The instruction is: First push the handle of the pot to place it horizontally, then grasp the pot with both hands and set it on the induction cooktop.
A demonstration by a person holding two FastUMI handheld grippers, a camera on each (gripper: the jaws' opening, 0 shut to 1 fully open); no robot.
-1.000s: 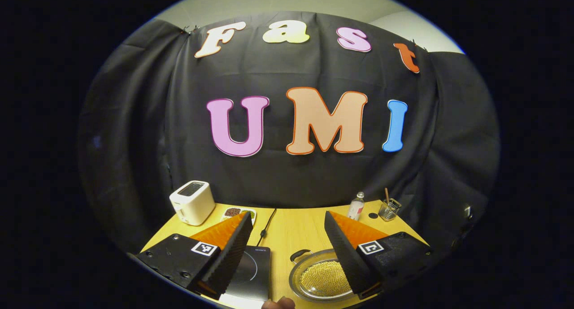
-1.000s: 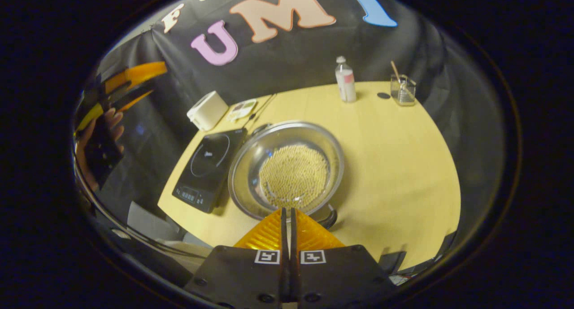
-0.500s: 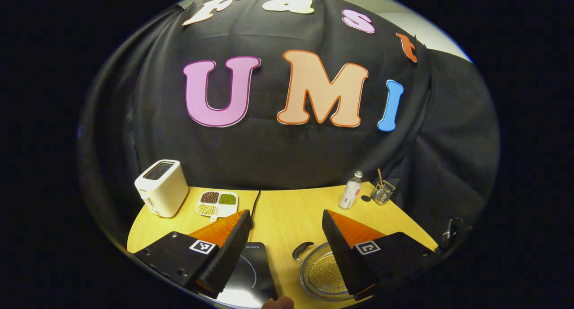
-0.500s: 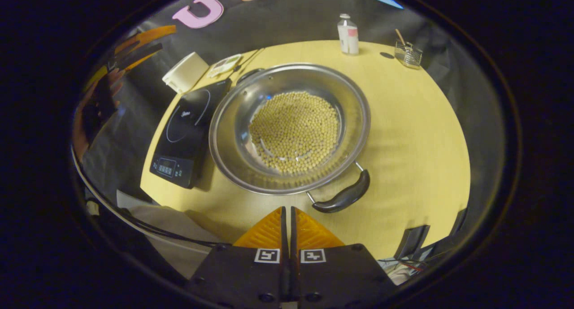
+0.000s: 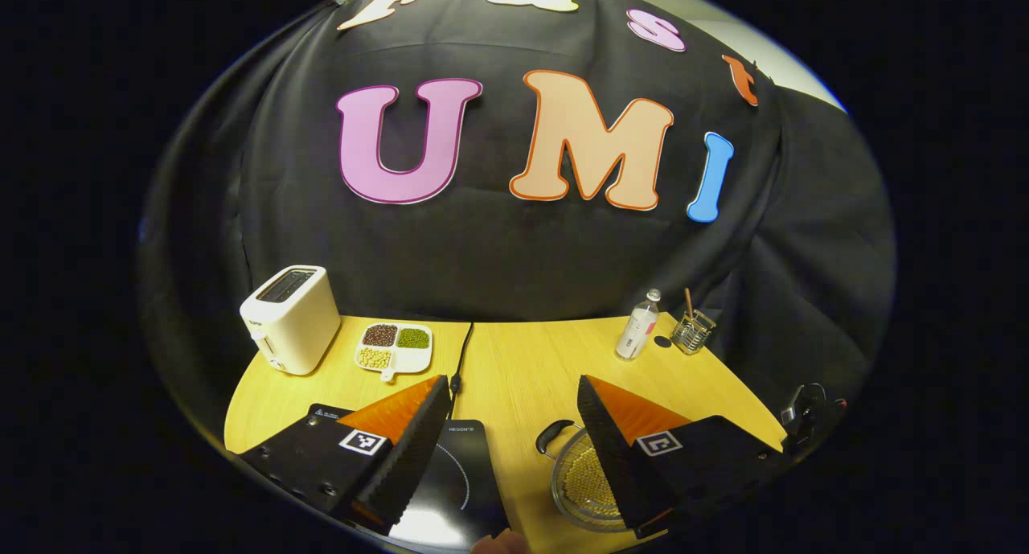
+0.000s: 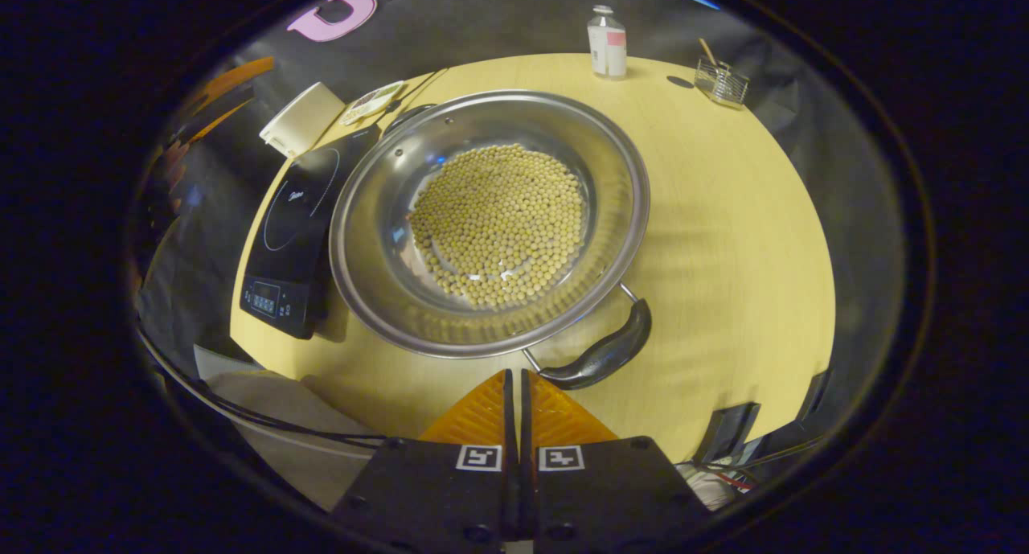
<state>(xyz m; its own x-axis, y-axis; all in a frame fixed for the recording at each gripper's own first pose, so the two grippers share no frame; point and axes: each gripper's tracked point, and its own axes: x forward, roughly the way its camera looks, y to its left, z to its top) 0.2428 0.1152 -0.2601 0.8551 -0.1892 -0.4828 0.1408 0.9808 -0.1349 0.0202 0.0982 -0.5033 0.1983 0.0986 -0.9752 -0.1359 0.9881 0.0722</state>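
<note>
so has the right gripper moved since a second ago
Yes. The shut right gripper has come closer to the pot; its tips now sit near the pot's black handle.

Left tool (image 5: pixel 513 425): black housings, each bearing a square black-and-white marker, dark screws, wedge-shaped ribbed fingers. Right tool (image 6: pixel 514 389): same black body, paired markers, round screws along the lower edge.

A mock kitchen set up in a recording booth

Black cloth wall (image 5: pixel 498 248) across the upper frame; below it a wooden table (image 5: pixel 514 369) with toaster (image 5: pixel 289 319), induction cooktop (image 6: pixel 297 232); sorted beans tray (image 5: pixel 394 346).
</note>
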